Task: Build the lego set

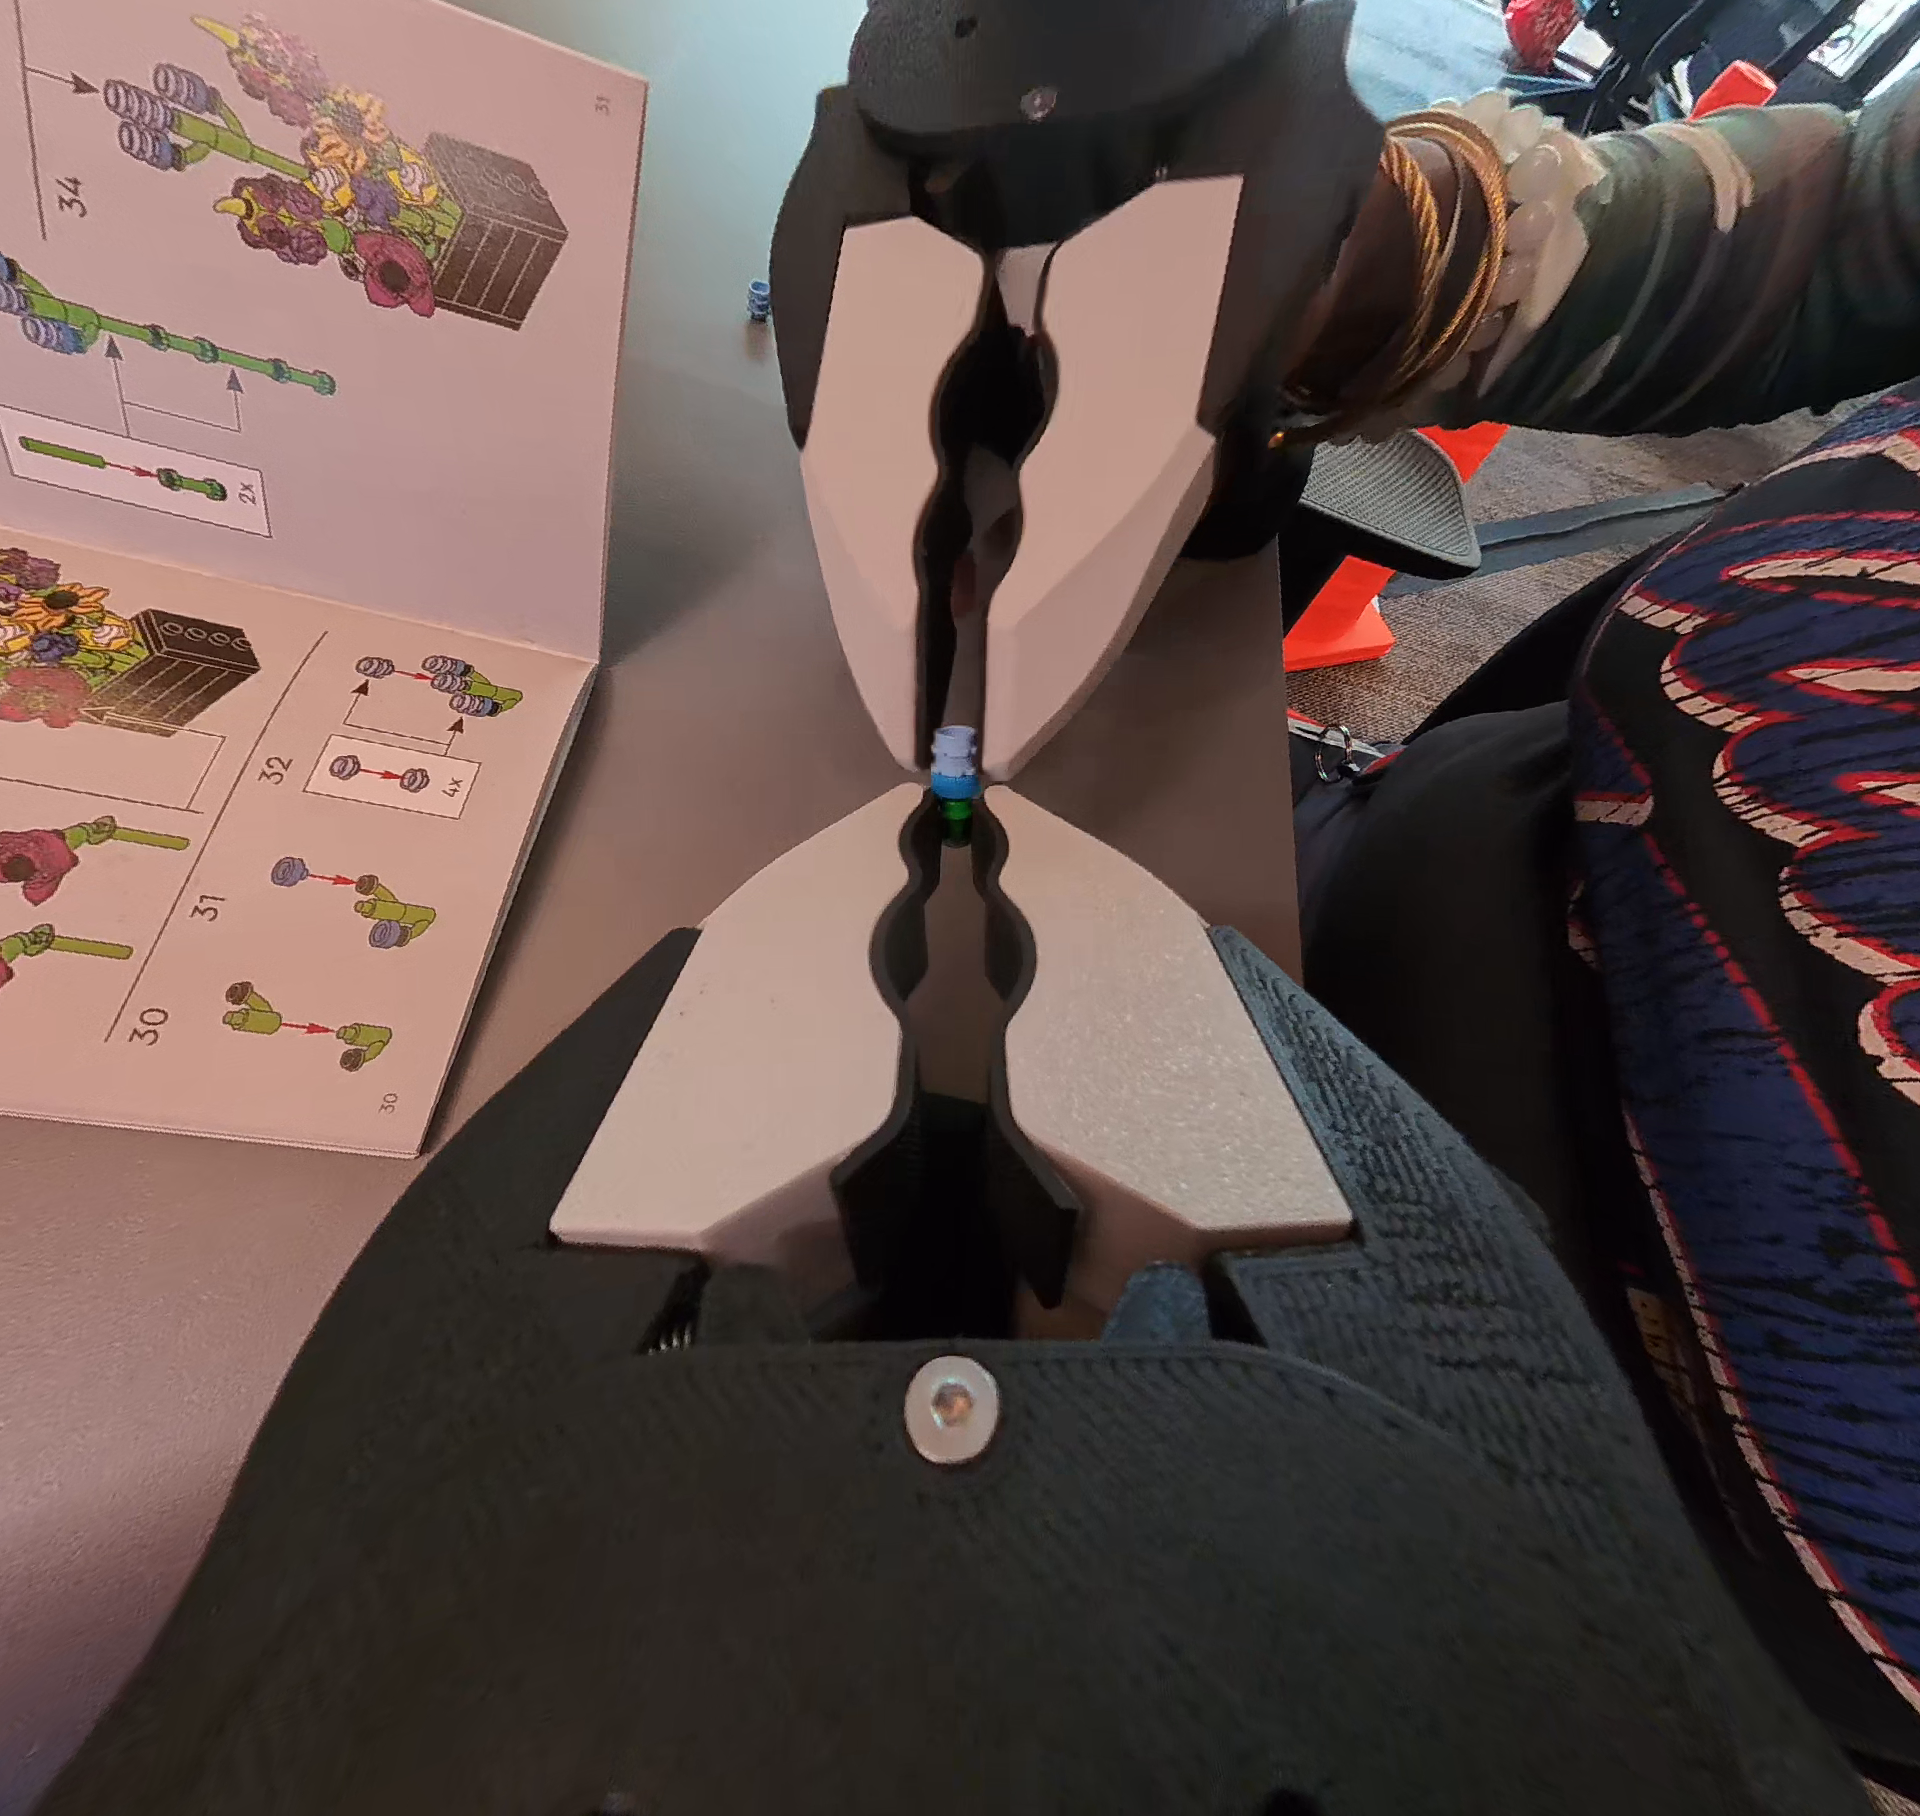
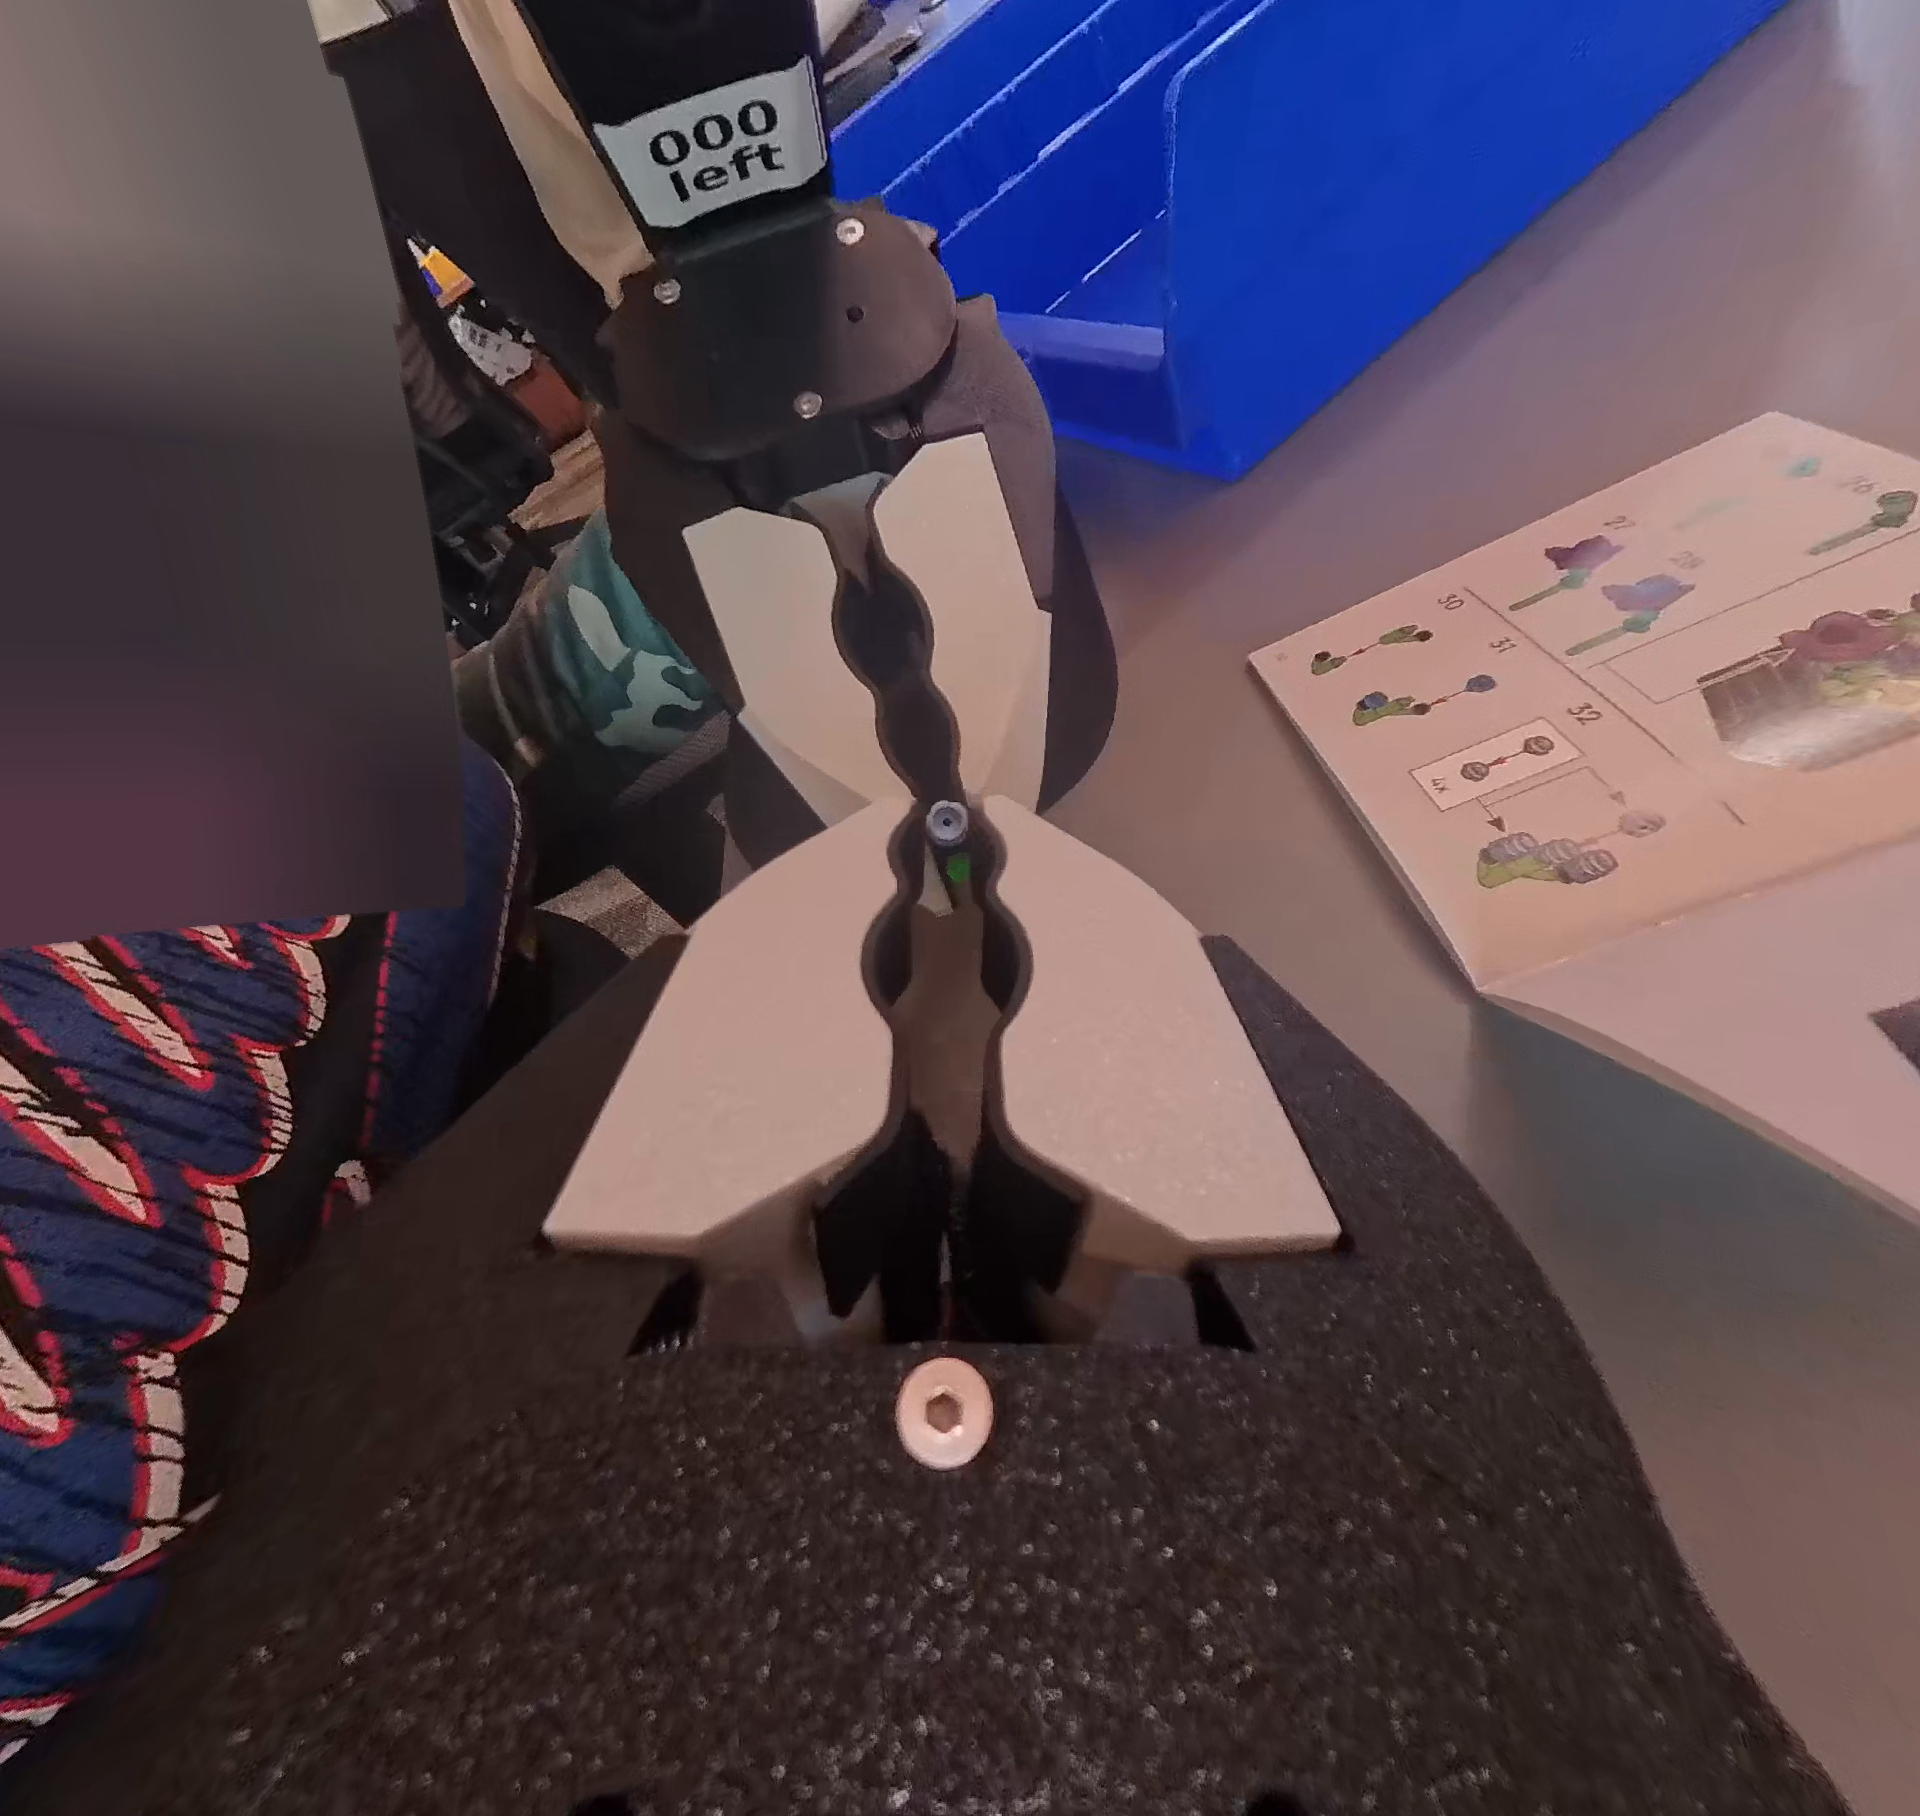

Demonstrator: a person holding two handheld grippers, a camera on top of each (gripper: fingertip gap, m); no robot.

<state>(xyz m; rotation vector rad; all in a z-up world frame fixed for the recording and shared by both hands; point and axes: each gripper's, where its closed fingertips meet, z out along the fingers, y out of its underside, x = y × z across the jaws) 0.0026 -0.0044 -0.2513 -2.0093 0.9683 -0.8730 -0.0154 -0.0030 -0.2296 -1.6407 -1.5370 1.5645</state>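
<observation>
A small stack of round lego pieces (image 1: 955, 775) is sitting between the meeting tips of 2 grippers: a pale lavender stud is resting on a brighter blue one, with a green stem piece (image 1: 953, 821) showing beneath, possibly plugged into them. A loose blue round piece (image 1: 758, 299) is lying apart on the grey table.

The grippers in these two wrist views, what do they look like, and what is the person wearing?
Each gripper, left and right, has a rough black printed body with a silver screw, and two pale grey wedge fingers with wavy black inner edges. The left one carries a white label. The person wears a camouflage sleeve, gold bangles, pale beads and a blue, red and white patterned garment.
</observation>
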